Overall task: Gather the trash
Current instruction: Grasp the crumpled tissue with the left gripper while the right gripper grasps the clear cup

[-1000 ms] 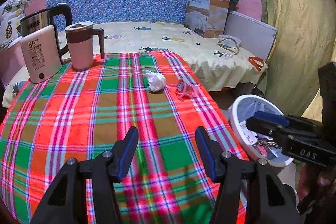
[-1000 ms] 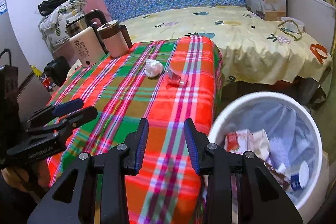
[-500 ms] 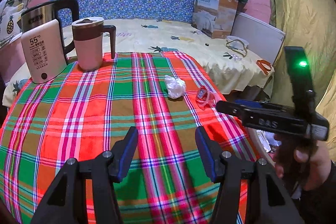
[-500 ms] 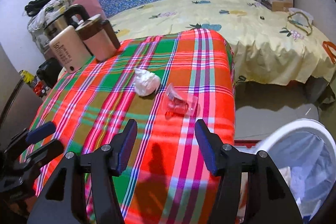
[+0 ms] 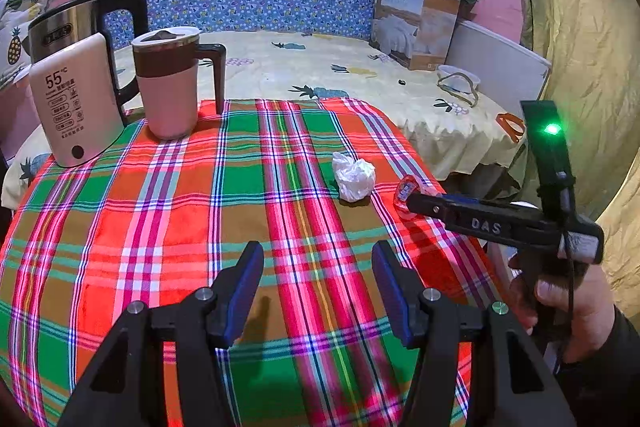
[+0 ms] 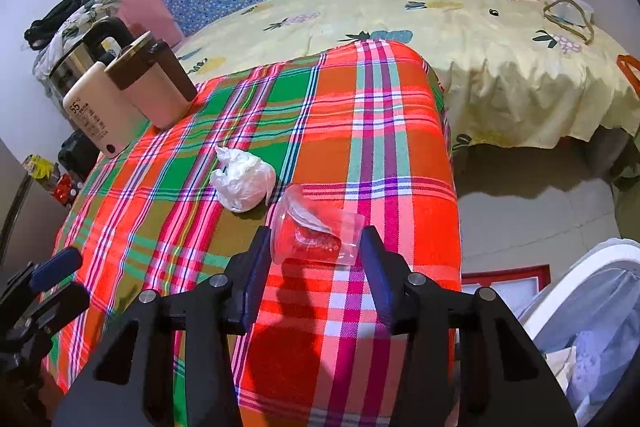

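Note:
A clear crushed plastic cup (image 6: 316, 231) lies on its side on the plaid tablecloth (image 6: 380, 115) near the table's right edge. My right gripper (image 6: 316, 251) is open with a finger on each side of the cup, not closed on it. In the left wrist view the cup (image 5: 404, 191) is partly hidden behind the right gripper's tip. A crumpled white plastic wad (image 6: 242, 183) lies just left of the cup; it also shows in the left wrist view (image 5: 354, 179). My left gripper (image 5: 318, 287) is open and empty above the table's near middle.
A white trash bin (image 6: 568, 279) with trash in it stands on the floor right of the table. A steel kettle (image 5: 72, 27), a white warmer (image 5: 76, 99) and a pink mug (image 5: 170, 83) stand at the table's far left. A bed (image 6: 460, 39) lies behind.
My right gripper has moved from over the bin to the table and now straddles the cup with its jaws wider. My left gripper has drifted a little forward.

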Demonstrator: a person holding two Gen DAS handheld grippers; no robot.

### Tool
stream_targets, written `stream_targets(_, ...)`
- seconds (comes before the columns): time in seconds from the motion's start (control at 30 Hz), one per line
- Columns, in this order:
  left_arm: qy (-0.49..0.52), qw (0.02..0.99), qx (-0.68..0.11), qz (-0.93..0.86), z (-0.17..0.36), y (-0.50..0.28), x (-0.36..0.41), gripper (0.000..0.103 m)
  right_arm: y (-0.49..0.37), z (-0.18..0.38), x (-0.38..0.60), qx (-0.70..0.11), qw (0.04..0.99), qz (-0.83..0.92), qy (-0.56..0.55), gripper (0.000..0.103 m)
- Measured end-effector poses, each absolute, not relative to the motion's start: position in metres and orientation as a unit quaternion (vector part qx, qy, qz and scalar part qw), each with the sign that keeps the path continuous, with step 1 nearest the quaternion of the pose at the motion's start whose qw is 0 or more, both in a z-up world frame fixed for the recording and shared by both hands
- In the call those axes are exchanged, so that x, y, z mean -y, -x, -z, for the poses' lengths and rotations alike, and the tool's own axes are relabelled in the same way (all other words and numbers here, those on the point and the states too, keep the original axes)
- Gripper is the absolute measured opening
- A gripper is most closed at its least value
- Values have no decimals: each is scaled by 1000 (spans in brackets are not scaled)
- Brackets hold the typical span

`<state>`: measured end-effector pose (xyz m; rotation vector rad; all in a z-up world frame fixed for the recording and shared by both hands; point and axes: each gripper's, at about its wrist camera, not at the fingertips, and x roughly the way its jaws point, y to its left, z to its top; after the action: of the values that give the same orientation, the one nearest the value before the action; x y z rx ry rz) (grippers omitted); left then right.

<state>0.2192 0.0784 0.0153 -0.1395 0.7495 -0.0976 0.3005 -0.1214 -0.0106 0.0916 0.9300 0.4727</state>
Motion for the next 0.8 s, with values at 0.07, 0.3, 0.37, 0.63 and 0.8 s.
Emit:
stream_targets(0.07,69,926,-368,49,-14,-225,-76,58,-296,10,124,-442,866,-228,-45,47)
stream_targets(0.3,61,923,-375,69,-10,-252,-58,58,-283,1,140,-432,868,-238,-58,47)
stream_targets(0.37,61,919,-381,79,-7,-264,-50,58,-281,-2,144,-428,869,-239,-63,47)
stream_targets(0.63,51,913,-399,66,12,-309,-30,58,-276,-3,162,-423,871,-237,-81,47)
stream_targets(0.8,61,908,-411,57,25,-329,-32,52,-273,-2,170,-421,871,-236,-90,47)
